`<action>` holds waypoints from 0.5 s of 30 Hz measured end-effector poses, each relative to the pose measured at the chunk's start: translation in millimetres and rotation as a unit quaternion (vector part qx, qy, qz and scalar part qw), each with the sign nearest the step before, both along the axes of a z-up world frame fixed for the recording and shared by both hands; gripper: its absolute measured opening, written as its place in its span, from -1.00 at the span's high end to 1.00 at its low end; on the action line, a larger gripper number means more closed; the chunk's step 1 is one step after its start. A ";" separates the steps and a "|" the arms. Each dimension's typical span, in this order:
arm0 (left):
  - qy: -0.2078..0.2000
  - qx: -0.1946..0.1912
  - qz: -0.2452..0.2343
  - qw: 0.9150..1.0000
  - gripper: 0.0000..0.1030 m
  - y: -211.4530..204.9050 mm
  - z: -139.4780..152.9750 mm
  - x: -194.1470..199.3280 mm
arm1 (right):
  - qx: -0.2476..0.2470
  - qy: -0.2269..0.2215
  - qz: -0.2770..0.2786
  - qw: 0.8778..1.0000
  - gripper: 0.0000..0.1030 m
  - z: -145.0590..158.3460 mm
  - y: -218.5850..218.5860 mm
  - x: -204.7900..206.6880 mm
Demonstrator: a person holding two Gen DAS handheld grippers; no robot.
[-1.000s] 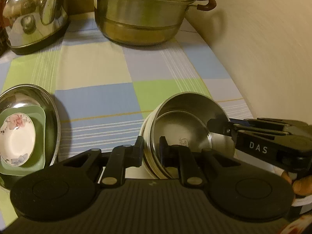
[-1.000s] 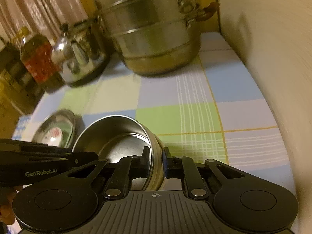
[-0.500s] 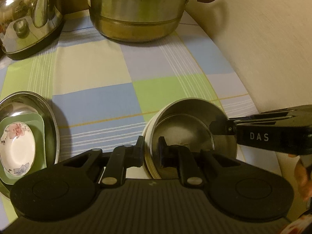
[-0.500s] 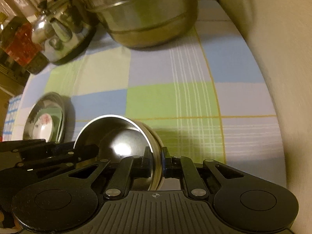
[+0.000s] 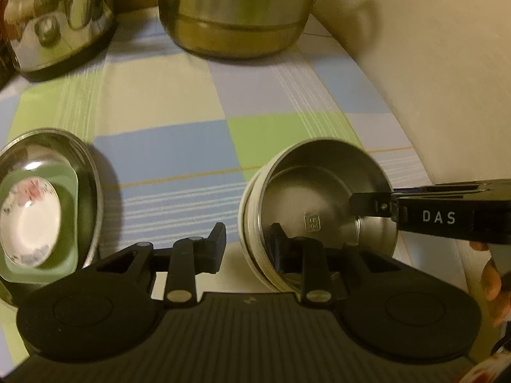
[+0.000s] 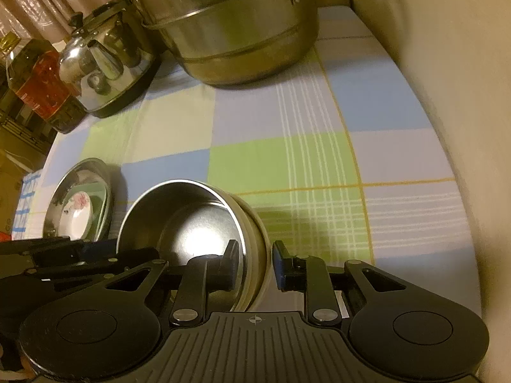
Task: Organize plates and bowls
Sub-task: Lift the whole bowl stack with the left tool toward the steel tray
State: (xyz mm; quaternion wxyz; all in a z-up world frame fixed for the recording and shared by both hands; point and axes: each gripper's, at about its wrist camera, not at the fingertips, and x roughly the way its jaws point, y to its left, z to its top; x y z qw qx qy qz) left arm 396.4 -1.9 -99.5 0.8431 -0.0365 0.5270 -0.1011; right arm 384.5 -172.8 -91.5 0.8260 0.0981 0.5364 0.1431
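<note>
Currently left gripper (image 5: 247, 244) has just been opening: jaws spread, straddling the near rim of the nested round stainless-steel bowls (image 5: 322, 210), pads clear of it. Right gripper (image 6: 255, 263), likewise just opening, straddles the opposite rim, not pinching. Bowls sit on the checked tablecloth (image 5: 179, 146), between both finger pairs. Likely light, rigid, slick; grip the thin rim squarely. Stack count unclear; the base is hidden behind fingers.

Left black two-finger gripper (image 5: 247, 247) pointed steeply down, jaws just opened, straddling rim, pads clear. Right black two-finger gripper (image 6: 255, 263) likewise angled down, jaws just opened, gap either side of rim.
</note>
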 end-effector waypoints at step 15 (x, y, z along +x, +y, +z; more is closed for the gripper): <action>0.002 -0.011 0.019 1.000 0.55 5.2 -5.8 -7.0 | -0.004 -0.003 0.012 1.000 0.59 -7.7 7.3 2.7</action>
